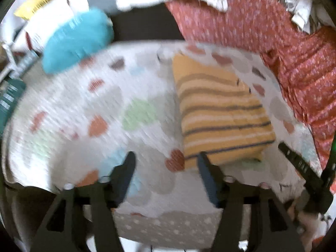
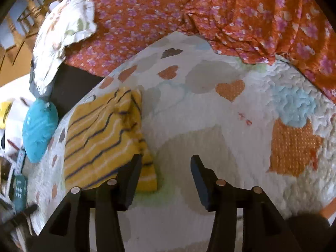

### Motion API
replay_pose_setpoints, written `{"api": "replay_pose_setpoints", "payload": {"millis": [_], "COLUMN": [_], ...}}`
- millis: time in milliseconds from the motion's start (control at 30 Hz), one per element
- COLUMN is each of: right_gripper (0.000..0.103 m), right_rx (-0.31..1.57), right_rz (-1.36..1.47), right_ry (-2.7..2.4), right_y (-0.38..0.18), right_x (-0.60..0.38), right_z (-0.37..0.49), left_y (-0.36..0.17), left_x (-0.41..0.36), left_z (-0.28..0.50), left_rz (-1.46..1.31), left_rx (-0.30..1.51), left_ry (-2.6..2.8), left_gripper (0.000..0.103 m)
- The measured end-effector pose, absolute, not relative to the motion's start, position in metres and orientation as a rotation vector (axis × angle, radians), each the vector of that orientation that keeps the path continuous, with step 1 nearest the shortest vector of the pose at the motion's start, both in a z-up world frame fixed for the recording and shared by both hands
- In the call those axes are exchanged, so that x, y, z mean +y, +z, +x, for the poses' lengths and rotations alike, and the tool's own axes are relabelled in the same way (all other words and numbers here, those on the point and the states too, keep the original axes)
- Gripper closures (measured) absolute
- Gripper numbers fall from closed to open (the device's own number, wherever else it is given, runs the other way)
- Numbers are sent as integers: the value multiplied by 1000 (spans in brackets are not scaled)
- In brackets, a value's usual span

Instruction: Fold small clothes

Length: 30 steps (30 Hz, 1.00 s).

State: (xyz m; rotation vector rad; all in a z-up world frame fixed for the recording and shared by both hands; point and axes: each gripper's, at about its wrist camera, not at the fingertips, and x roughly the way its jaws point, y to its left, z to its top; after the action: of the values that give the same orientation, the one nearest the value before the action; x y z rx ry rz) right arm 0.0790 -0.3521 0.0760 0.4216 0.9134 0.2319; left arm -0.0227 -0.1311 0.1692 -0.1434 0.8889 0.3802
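The yellow striped knitted garment [image 2: 105,138] lies folded into a compact rectangle on the heart-patterned quilted blanket [image 2: 199,126], apparently finished, so both the left gripper [image 1: 166,168] and right gripper [image 2: 166,168] hover spread and empty.

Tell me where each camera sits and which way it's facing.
Left wrist: on the left claw, looking down over the quilt at the folded yellow striped garment; its open fingers show, plus the other claw at right.
Right wrist: on the right claw, above the same quilt; open fingers show.
Shared: garment, quilt, orange floral cloth, teal bundle.
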Motion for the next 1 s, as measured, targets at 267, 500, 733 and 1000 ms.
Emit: {"api": "replay_pose_setpoints", "payload": {"millis": [267,500,733,1000], "right_gripper": [39,37,37,35], "right_rx": [816,815,834,840], "right_rz": [234,183,164,122], "right_ry": [222,228,220,229], "right_y": [91,87,80,77], "right_x": [-333,-322,-318,-310], "right_z": [53,59,62,61], "left_y": [196,170,161,157], "left_x": [-143,-156,-154,-150], "left_z": [-32,-21,-20,-20], "left_rz": [-61,-39,-50,-70], "left_rx": [832,942,976,992], "left_ry": [425,399,388,386], "left_gripper": [23,23,23,23]}}
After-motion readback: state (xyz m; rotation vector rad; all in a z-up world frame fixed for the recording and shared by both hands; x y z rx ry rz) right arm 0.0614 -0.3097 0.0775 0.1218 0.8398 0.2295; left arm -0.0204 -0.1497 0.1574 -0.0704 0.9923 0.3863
